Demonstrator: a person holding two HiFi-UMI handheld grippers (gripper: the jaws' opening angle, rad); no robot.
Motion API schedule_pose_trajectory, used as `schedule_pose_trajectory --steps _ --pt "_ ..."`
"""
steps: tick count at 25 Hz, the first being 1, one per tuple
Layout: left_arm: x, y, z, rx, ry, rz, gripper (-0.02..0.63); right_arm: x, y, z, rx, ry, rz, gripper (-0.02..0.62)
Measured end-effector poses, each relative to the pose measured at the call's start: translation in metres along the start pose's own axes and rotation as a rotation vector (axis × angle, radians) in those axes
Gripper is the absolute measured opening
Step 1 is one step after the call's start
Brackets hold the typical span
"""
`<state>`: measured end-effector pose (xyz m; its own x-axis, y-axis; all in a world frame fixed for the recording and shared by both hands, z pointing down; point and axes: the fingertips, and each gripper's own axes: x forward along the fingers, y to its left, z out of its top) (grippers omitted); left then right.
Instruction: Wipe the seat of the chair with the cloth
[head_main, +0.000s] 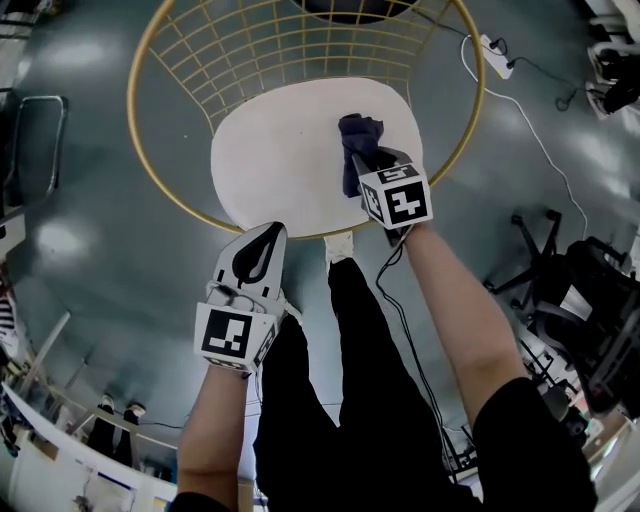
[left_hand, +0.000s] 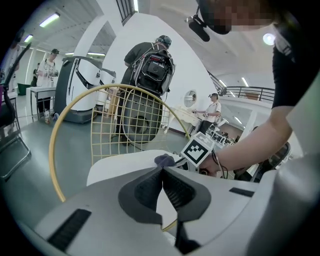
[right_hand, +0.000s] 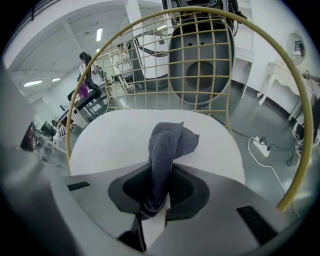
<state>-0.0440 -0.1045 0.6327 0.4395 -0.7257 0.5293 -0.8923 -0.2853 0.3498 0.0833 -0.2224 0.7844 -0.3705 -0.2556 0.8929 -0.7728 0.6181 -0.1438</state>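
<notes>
While my right gripper (head_main: 370, 168) pinches the dark cloth (head_main: 357, 138) by its bunched end, the soft, light rest lies just ahead on the white chair seat (head_main: 285, 150); it should drag easily. My left gripper (head_main: 268, 235) has jaws pressed together, empty.

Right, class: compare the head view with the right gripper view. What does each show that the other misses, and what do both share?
Only the head view shows the left gripper, jaws shut, near the front edge of the seat, plus the person's black trousers. Only the right gripper view shows the right gripper with its jaws clamped on the cloth, and people in the background. Both show the white seat, the gold wire backrest, the dark cloth and the power strip on the floor.
</notes>
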Motion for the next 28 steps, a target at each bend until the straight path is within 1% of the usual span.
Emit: schedule_pose_trajectory --steps 4,10,17,22,28 --pt "0.012 -0.008 0.004 0.008 0.007 -0.021 0.017 -0.015 -0.033 0.001 0.015 -0.009 -0.050 0.075" --pt "0.028 -0.022 0.013 0.022 0.012 -0.051 0.017 -0.032 -0.062 0.002 0.025 -0.013 -0.107 0.075" --pt "0.038 -0.033 0.021 0.032 0.014 -0.073 0.017 -0.048 -0.085 0.000 -0.003 0.008 -0.186 0.075" --pt "0.039 -0.033 0.025 0.035 0.010 -0.077 0.017 -0.056 -0.100 -0.002 -0.012 0.033 -0.249 0.075" --pt "0.032 -0.025 0.023 0.026 0.005 -0.063 0.017 -0.061 -0.103 0.001 -0.018 0.028 -0.284 0.075"
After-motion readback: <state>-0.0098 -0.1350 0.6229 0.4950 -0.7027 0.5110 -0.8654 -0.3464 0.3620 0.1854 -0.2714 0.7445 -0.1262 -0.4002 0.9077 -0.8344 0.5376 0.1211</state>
